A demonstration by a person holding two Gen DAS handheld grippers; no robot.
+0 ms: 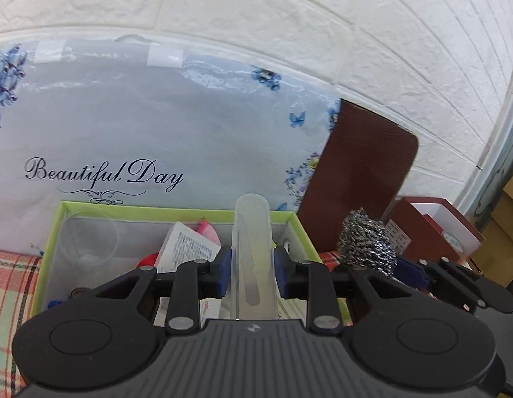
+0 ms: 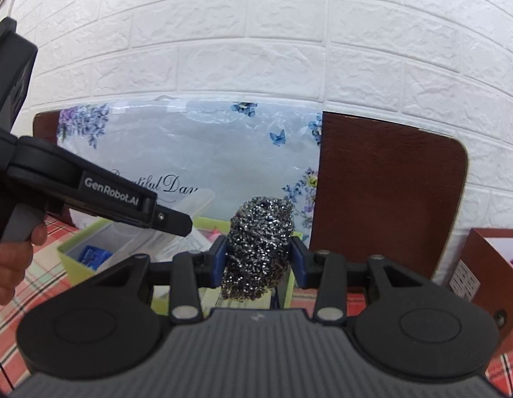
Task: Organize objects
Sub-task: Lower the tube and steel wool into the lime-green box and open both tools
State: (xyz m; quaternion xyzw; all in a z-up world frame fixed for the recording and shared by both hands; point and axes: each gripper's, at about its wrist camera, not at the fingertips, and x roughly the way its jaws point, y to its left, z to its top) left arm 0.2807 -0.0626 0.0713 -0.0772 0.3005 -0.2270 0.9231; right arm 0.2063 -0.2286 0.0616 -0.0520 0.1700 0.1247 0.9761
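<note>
At the far left of the right wrist view, a person's hand (image 2: 11, 258) grips the handle of the left gripper (image 2: 182, 222), whose black body crosses the frame toward the centre. Seen from its own camera, the left gripper (image 1: 251, 275) has its blue pads clamped on a translucent plastic case (image 1: 252, 258) that stands upright at the middle of the frame, a slim tool visible inside it. Below and behind the case sits a lime-green box (image 1: 177, 214), holding a clear cup (image 1: 90, 242) at its left end, a printed leaflet (image 1: 186, 248) and something red near the middle. The box rests on a red plaid cloth (image 1: 7, 282). Behind it leans a pale floral panel (image 1: 157, 126) lettered "Beautiful Day", with a white brick-pattern wall (image 1: 289, 16) above. Right of centre, a steel wool scourer (image 1: 366, 242) rises beside the box's right edge, held by the right gripper (image 1: 372, 270). In the right wrist view the right gripper (image 2: 258, 258) is closed on that scourer (image 2: 259, 248), its blue pads pressing both sides. A dark brown board (image 2: 389, 192) leans on the wall further right, and a maroon box (image 2: 488, 265) sits at the right edge.
</note>
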